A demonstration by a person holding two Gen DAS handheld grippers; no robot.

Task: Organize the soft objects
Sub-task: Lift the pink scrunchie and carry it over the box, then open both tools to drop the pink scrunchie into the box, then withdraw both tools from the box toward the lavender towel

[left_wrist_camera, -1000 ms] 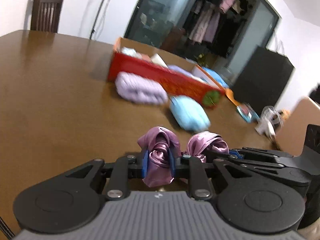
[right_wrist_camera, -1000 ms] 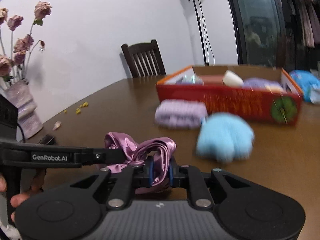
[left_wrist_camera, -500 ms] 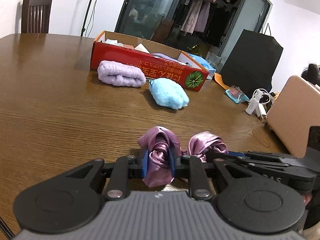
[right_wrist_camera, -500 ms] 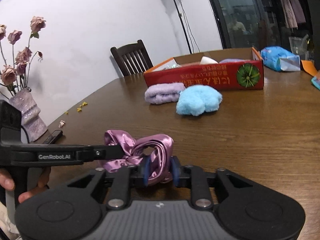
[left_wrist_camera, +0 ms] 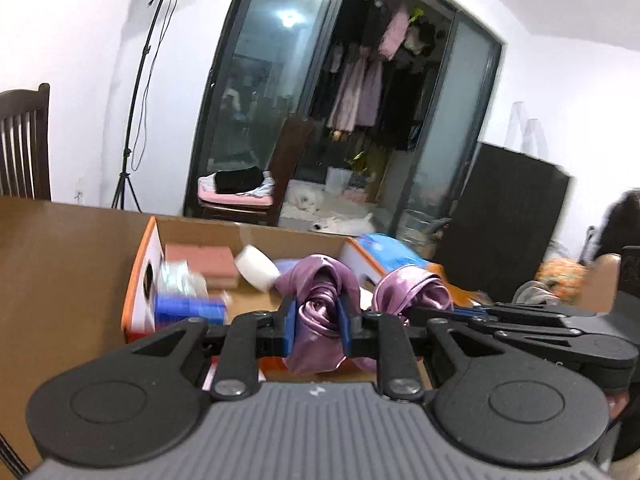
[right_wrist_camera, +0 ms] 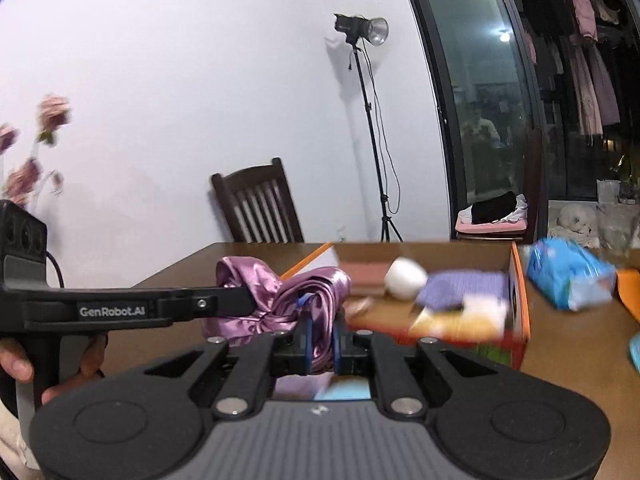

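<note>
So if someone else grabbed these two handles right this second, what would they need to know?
Left gripper: shut on one end of the purple satin cloth.
Right gripper: shut on the cloth's other end.
The cloth hangs between both grippers, in front of the open cardboard box.
Already inside the box: a pink sponge, a white roll, a lilac towel and a few other items.
Done: cloth picked up.
Left: lower it into the box, let go with both. Anything remaining on the table is out of view.
</note>
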